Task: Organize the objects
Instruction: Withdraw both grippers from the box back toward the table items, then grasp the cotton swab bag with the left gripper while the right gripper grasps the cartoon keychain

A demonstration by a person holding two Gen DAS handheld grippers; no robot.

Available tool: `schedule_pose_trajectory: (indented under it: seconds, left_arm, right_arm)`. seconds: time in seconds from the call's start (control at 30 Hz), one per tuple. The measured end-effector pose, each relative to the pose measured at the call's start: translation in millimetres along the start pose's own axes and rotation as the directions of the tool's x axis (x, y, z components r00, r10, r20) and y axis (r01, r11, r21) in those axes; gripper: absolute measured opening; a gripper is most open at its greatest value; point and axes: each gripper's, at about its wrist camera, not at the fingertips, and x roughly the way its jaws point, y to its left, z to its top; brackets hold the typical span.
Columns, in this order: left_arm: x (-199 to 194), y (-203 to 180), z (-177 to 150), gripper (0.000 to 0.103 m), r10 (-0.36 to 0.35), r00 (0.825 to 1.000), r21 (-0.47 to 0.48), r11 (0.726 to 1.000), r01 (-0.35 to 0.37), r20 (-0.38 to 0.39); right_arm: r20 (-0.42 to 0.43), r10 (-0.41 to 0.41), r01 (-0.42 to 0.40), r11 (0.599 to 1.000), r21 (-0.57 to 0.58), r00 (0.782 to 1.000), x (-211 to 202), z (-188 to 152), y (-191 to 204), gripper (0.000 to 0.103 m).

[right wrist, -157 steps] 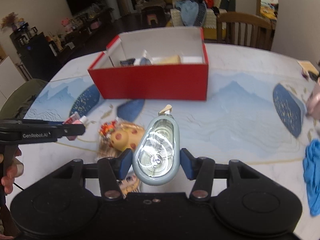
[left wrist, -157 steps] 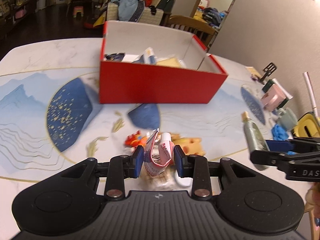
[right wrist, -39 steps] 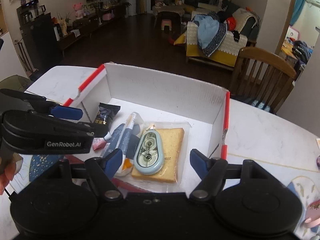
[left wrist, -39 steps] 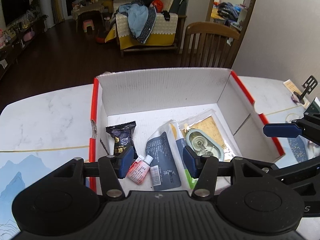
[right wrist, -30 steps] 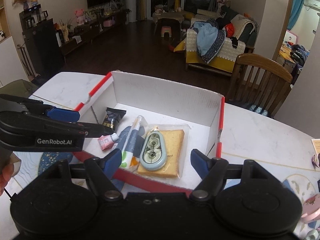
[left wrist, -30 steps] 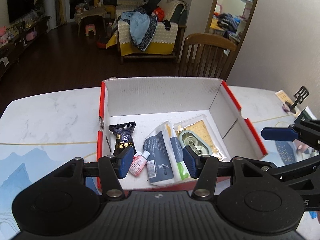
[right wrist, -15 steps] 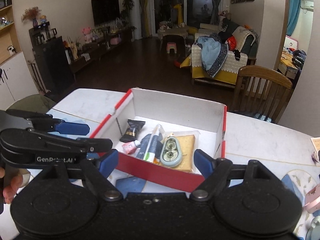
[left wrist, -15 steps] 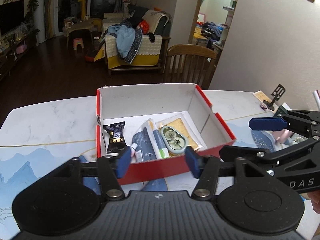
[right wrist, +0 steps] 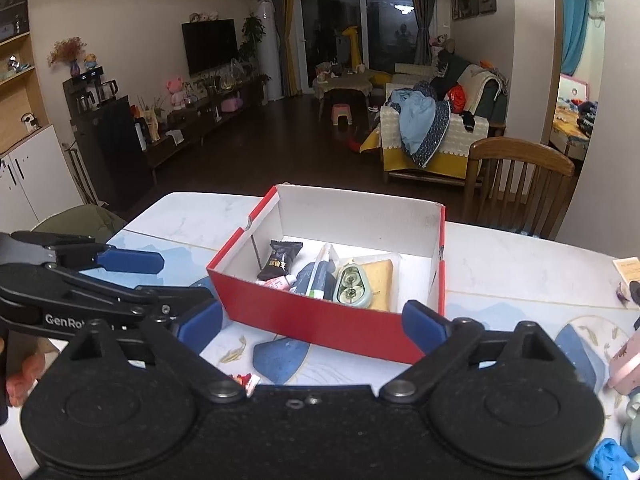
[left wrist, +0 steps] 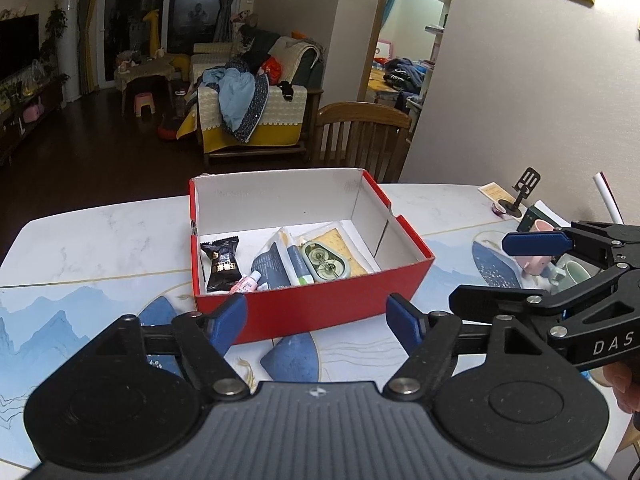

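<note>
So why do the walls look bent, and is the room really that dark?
Left wrist view: the fisheye lens bows the wall and door frame; the red box is lit and sharp. Right wrist view: the same bending, a dim living room behind, black corners.

box [left wrist: 320,312]: looked like cardboard to you, red and fairly matt outside, plain white inside with a dull papery finish
table [left wrist: 100,240]: smooth glossy top, marble-look white with printed blue shapes and thin gold lines
black sachet [left wrist: 222,262]: shiny foil or plastic wrap, crinkled at the ends
correction tape [left wrist: 326,260]: smooth hard plastic, pale green with a clear window
bread slice [right wrist: 382,276]: sat in a clear glossy plastic bag
left gripper [left wrist: 316,322]: matt black plastic, ribbed housing, blue rubbery-looking pads, small metal pivots
chair [left wrist: 360,136]: brown wood, slightly polished
</note>
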Motion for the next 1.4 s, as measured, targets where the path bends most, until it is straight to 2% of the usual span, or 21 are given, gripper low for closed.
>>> schedule_pose_trajectory:
  seconds: [0.07, 0.13, 0.4, 0.47, 0.73, 1.0, 1.23, 1.27, 1.33, 1.4]
  left_arm:
    - [-4, 1, -5, 0.077, -0.013, 1.000, -0.012, 1.000, 0.013, -0.001]
    - [-7, 2, -11, 0.083, -0.020, 1.000, -0.028, 0.999, 0.020, -0.004]
    - [-8, 5, -38, 0.084, -0.015, 0.999, -0.038, 0.999, 0.013, -0.035]
    - [-7, 5, -45, 0.087, -0.008, 0.999, -0.034, 0.999, 0.007, -0.046]
    - [2, 7, -78, 0.088, 0.005, 0.994, -0.046, 0.999, -0.010, -0.105]
    - [27, 8, -110, 0.088, 0.013, 0.979, -0.072, 0.997, -0.028, -0.204]
    - [45, 13, -133, 0.089, 0.015, 0.968, -0.111, 0.993, -0.045, -0.251]
    - [47, 13, -135, 0.090, 0.016, 0.967, -0.113, 0.992, -0.047, -0.255]
    - [52, 13, -140, 0.103, 0.023, 0.965, -0.109, 0.993, -0.053, -0.261]
    - [55, 13, -143, 0.103, 0.031, 0.966, -0.097, 0.994, -0.058, -0.257]
  right_arm:
    - [0.010, -0.004, 0.004, 1.000, -0.007, 1.000, -4, -4, 1, 0.102]
    - [0.016, -0.001, 0.001, 1.000, -0.005, 1.000, -9, -10, 2, 0.102]
    - [0.010, -0.017, 0.017, 1.000, -0.025, 1.000, -20, -43, 14, 0.103]
    - [-0.004, -0.017, 0.017, 1.000, -0.021, 1.000, -20, -55, 17, 0.103]
    - [-0.100, -0.012, 0.009, 1.000, -0.025, 0.995, -8, -99, 24, 0.103]
    - [-0.166, -0.011, 0.005, 0.999, -0.036, 0.986, 8, -134, 34, 0.103]
    - [-0.214, -0.001, -0.003, 1.000, -0.019, 0.977, 21, -152, 33, 0.102]
    - [-0.220, -0.001, -0.003, 1.000, -0.018, 0.975, 22, -155, 33, 0.102]
    - [-0.235, 0.001, -0.005, 1.000, -0.016, 0.972, 27, -158, 33, 0.102]
    - [-0.246, -0.002, -0.002, 1.000, -0.018, 0.969, 30, -162, 33, 0.102]
